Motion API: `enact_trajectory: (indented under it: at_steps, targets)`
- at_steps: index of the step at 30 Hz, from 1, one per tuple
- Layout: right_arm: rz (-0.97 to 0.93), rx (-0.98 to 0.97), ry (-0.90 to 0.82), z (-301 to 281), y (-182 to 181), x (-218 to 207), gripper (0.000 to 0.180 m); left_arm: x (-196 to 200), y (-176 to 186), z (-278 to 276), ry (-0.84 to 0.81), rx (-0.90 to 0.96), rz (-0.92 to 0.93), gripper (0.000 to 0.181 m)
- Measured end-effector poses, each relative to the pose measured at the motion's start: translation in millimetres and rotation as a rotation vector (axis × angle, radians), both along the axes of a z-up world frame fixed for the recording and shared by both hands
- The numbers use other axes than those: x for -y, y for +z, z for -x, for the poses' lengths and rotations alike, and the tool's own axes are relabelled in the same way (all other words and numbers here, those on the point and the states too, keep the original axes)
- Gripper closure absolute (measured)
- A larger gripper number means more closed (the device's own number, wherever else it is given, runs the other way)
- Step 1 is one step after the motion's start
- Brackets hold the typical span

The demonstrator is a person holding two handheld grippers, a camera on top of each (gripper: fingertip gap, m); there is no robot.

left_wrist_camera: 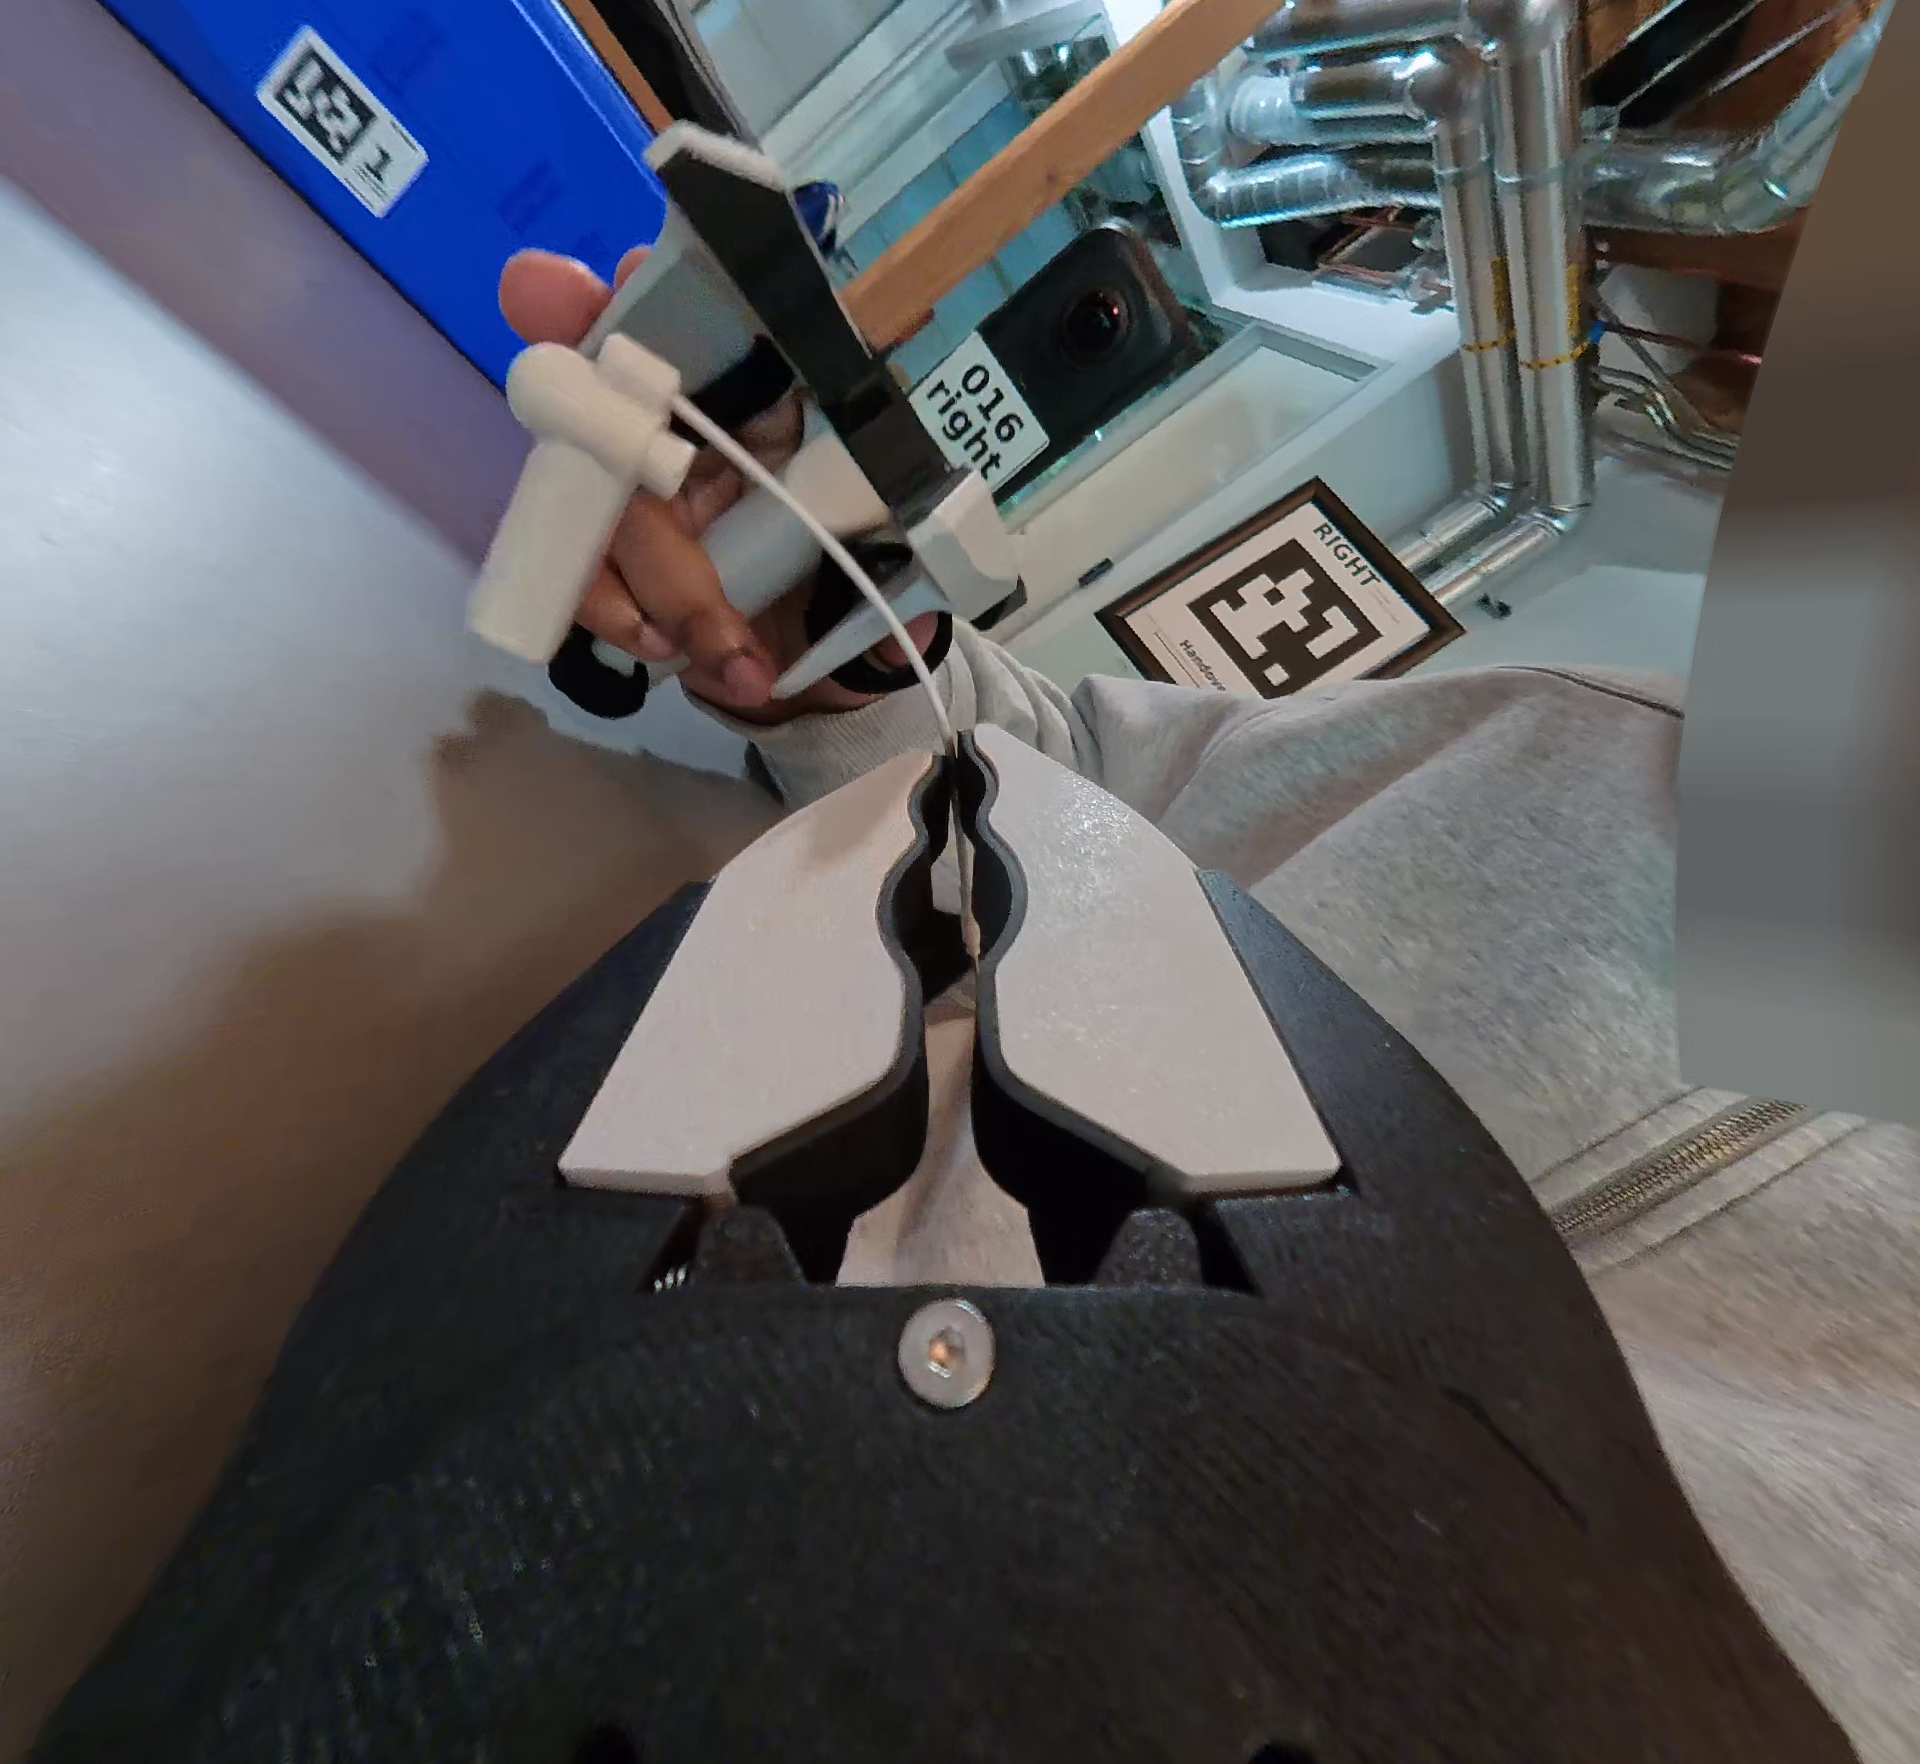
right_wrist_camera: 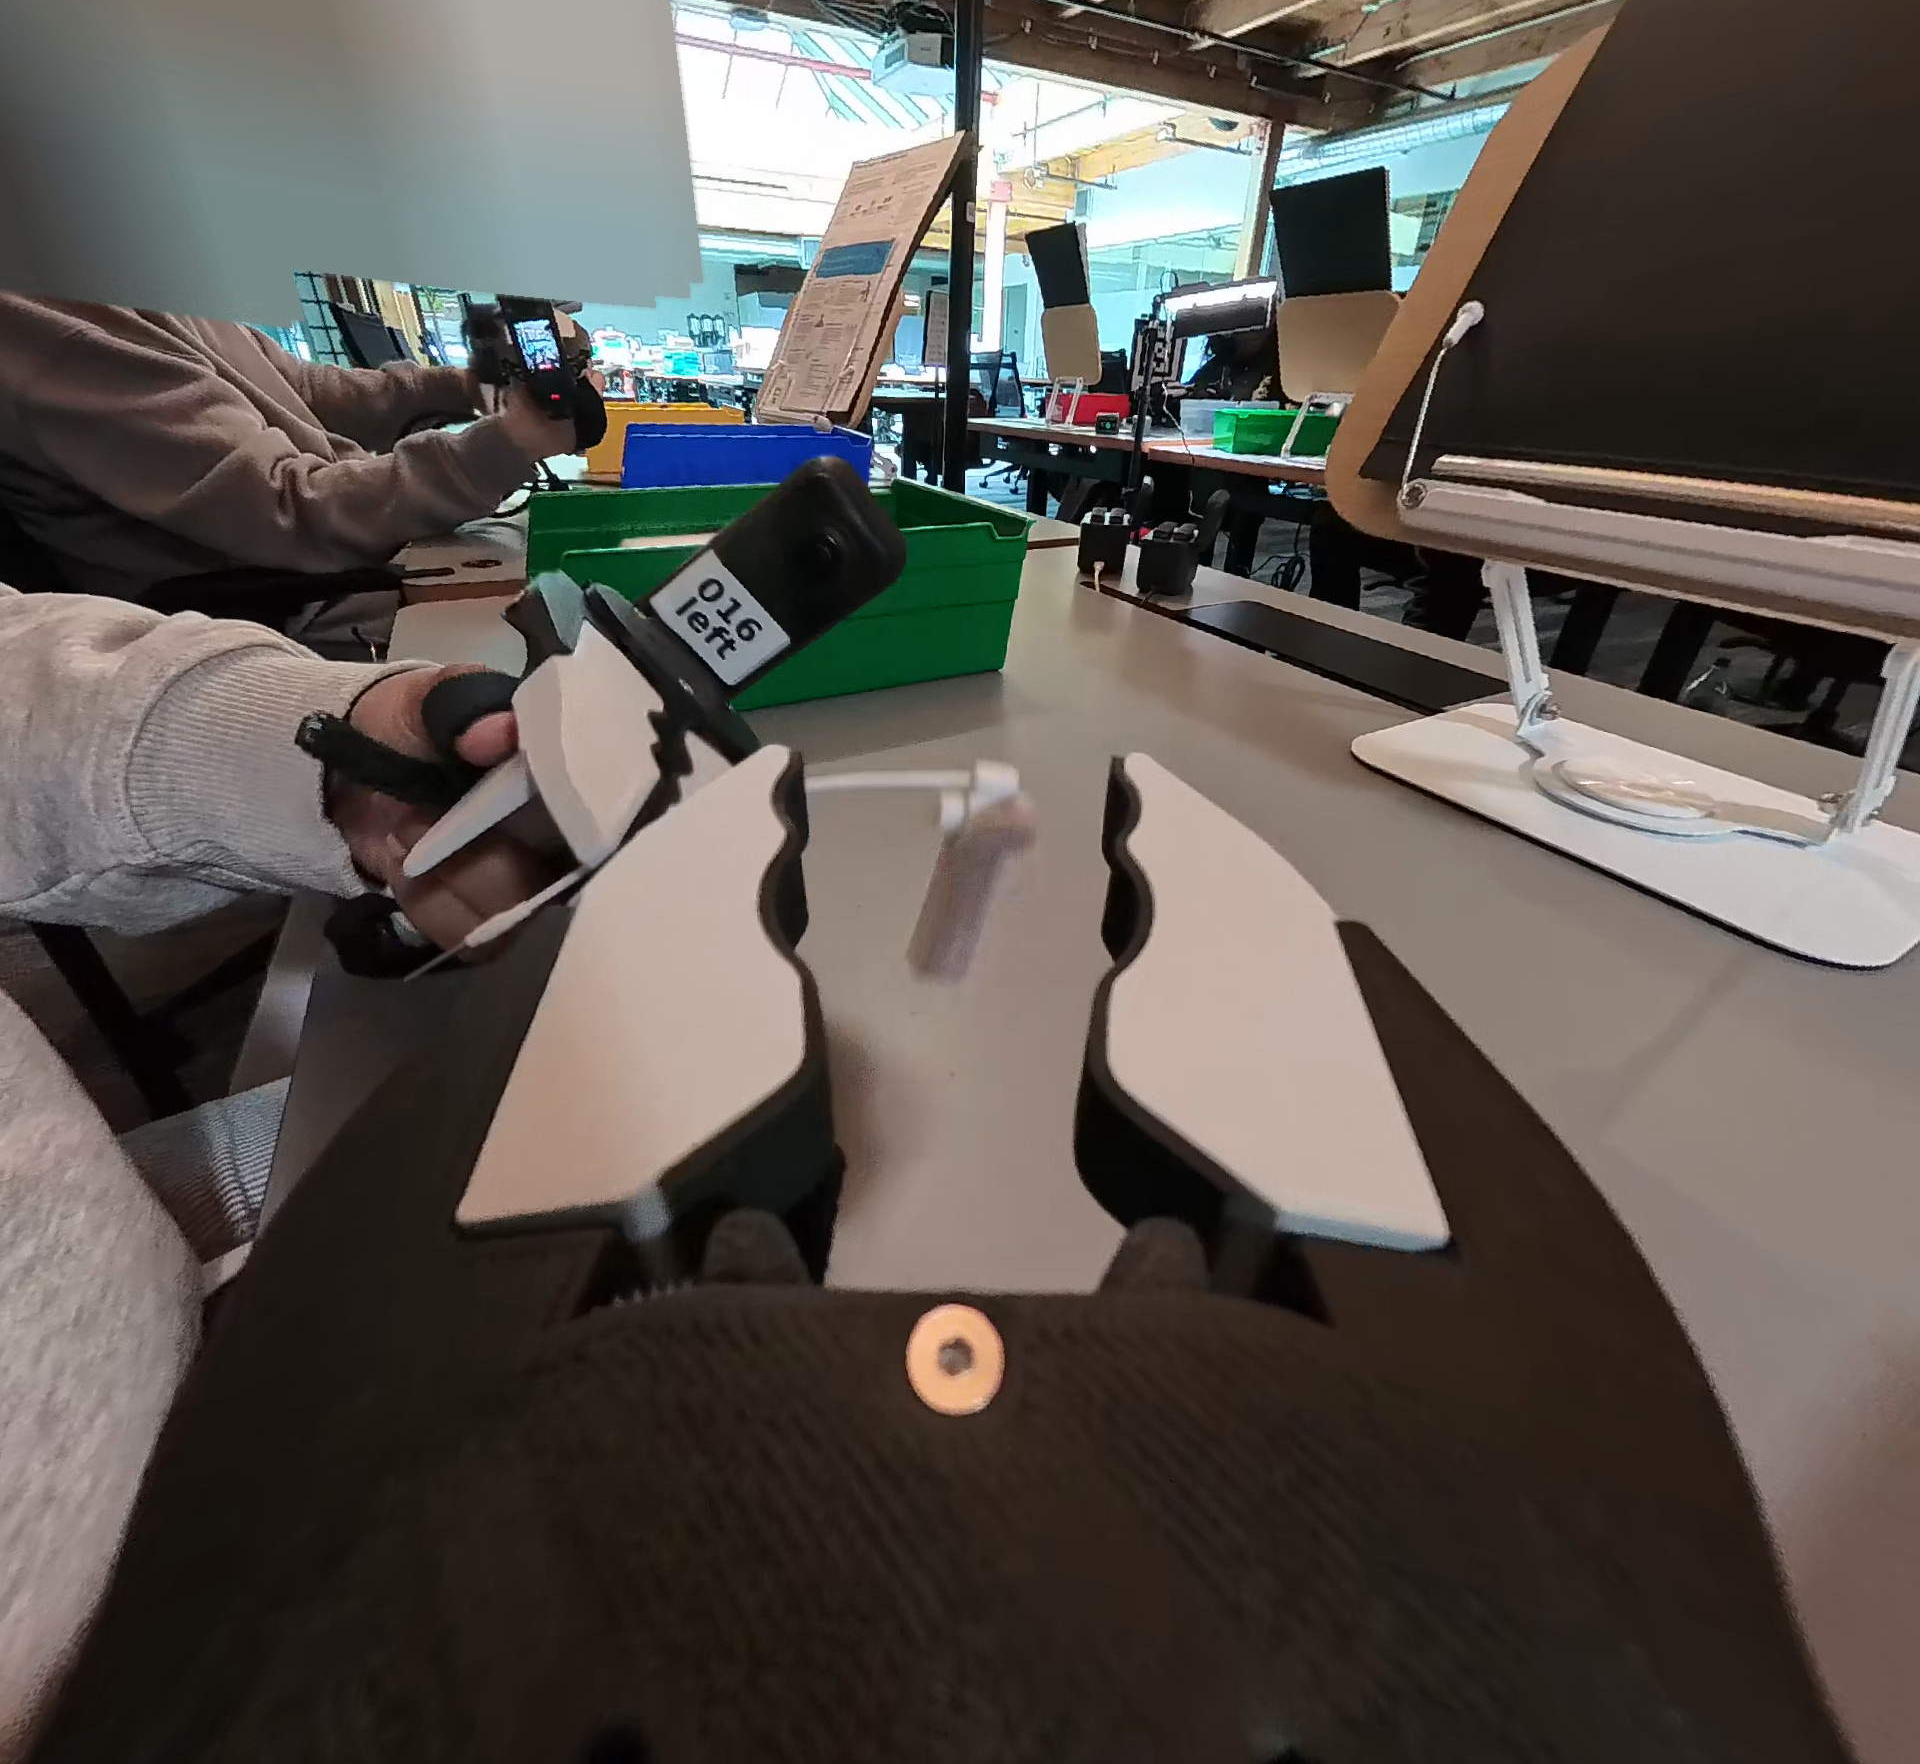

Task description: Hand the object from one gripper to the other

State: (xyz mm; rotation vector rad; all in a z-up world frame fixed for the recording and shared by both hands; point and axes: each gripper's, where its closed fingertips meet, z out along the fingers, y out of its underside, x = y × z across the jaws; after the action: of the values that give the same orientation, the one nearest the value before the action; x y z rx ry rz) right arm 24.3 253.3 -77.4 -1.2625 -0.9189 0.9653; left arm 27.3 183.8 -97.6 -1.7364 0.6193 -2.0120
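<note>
The object is a thin white cable (left_wrist_camera: 831,561) ending in a chunky white plug (left_wrist_camera: 566,493). My left gripper (left_wrist_camera: 961,750) is shut on the cable's free end. The cable arcs away from it and the plug hangs at the far end. In the right wrist view the plug (right_wrist_camera: 966,873) is blurred and hangs between the fingers of my right gripper (right_wrist_camera: 956,779), which is open and not touching it. The left gripper (right_wrist_camera: 665,727) shows there at the left, held by a hand. The right gripper (left_wrist_camera: 842,353) also shows in the left wrist view, open, just behind the plug.
A grey table (right_wrist_camera: 1351,1039) lies below. A green bin (right_wrist_camera: 914,592) and a blue bin (right_wrist_camera: 727,452) stand behind the left gripper. A white stand (right_wrist_camera: 1621,810) holding a dark board is at the right. Another person's sleeve (right_wrist_camera: 208,447) is at the far left. A framed marker card (left_wrist_camera: 1288,613) lies on the table.
</note>
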Motion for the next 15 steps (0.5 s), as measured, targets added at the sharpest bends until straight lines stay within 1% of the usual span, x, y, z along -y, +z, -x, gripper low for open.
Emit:
enact_trajectory:
  at_steps: [5, 7, 8, 9, 10, 15]
  targets:
    - [0.037, -0.018, -0.017, -4, 0, -6, 0.124, -14, 9, 10, 0.100, 0.031, -0.050, 0.179]
    - [0.058, -0.022, -0.009, -4, -1, -6, 0.132, -21, 11, 15, 0.150, 0.027, -0.072, 0.179]
    - [0.082, -0.021, 0.011, -3, -2, -4, 0.139, -24, 11, 17, 0.175, 0.020, -0.086, 0.179]
    - [0.119, -0.019, 0.042, -2, -4, -1, 0.146, -27, 10, 19, 0.197, 0.008, -0.103, 0.179]
    - [0.166, -0.019, 0.078, 1, -6, 2, 0.148, -29, 9, 20, 0.213, -0.007, -0.120, 0.179]
    - [0.394, -0.095, 0.213, 8, -8, 11, 0.152, -31, 4, 19, 0.251, -0.077, -0.194, 0.179]
